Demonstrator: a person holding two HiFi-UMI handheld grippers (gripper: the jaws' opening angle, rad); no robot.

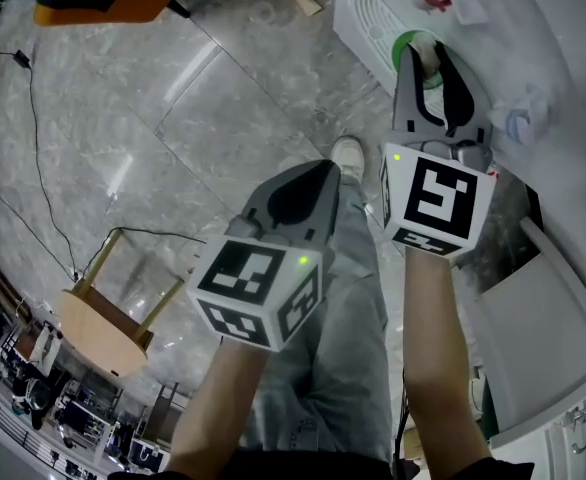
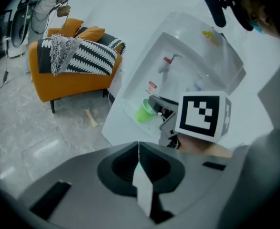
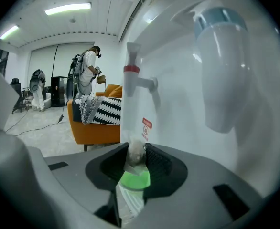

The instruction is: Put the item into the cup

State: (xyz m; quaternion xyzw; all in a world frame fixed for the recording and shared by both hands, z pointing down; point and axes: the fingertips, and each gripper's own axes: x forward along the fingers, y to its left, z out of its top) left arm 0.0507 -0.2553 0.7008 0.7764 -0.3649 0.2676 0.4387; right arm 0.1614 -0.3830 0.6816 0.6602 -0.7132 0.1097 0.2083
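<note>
Green cup (image 3: 134,179) under R tool (image 3: 136,148), whitish item (image 3: 134,156) pinched in tips

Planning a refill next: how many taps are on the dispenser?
2. A red tap stands over the cup; a blue tap is to its right. More may be hidden.

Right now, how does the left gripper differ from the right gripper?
The left gripper has its jaws together on nothing, while the right gripper pinches a small pale packet. The left gripper hangs over the floor; the right gripper is at the water dispenser, just above the green cup. Both have the same grey jaws.
</note>
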